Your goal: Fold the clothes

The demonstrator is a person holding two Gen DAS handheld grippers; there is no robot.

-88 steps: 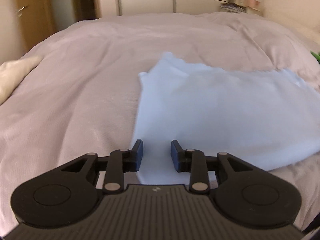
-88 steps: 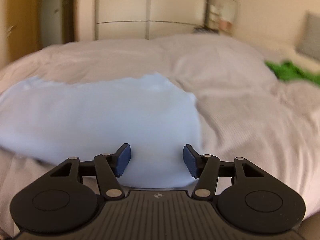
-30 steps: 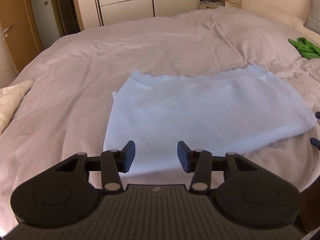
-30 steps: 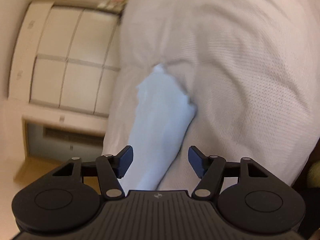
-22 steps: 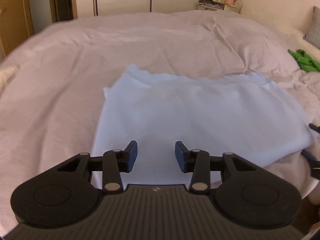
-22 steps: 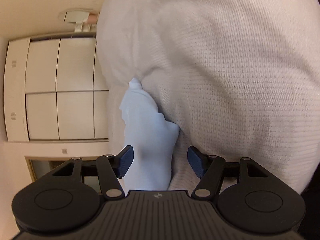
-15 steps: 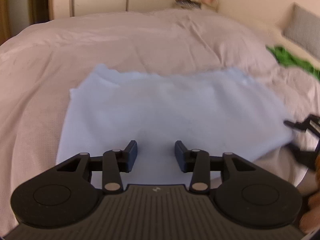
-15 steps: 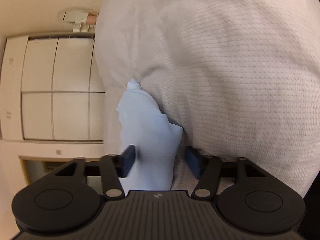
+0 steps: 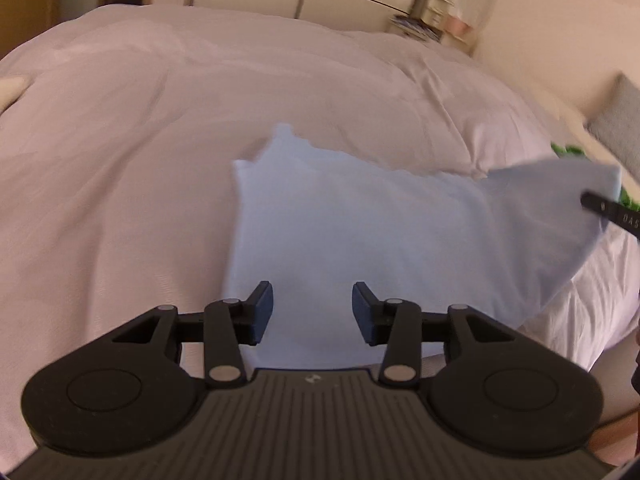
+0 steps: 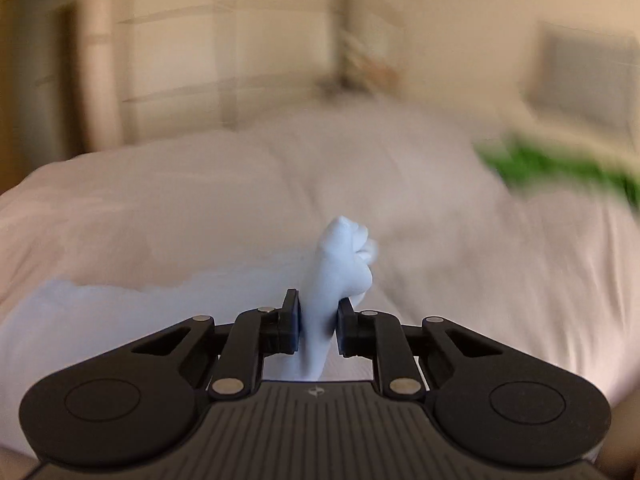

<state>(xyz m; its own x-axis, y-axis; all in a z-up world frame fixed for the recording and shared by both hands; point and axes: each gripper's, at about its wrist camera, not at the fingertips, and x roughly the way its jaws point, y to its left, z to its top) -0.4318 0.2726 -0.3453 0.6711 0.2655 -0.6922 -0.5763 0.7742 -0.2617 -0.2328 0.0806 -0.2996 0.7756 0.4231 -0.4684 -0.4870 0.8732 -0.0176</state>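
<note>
The light blue cloth (image 9: 360,224) lies on the bed (image 9: 120,140). The right claw (image 10: 319,322) has just been closing and now pinches its right end, lifted up (a fold is starting, I think). The left claw (image 9: 312,312) is spread over the near edge, holding nothing. Next, carry that end across.

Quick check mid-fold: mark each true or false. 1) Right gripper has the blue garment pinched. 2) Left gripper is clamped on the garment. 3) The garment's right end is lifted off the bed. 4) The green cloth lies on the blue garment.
1) True: the right gripper is shut on the blue garment.
2) False: the left gripper is open above it.
3) True: that end hangs above the bed.
4) False: the green cloth lies apart, further right.
</note>
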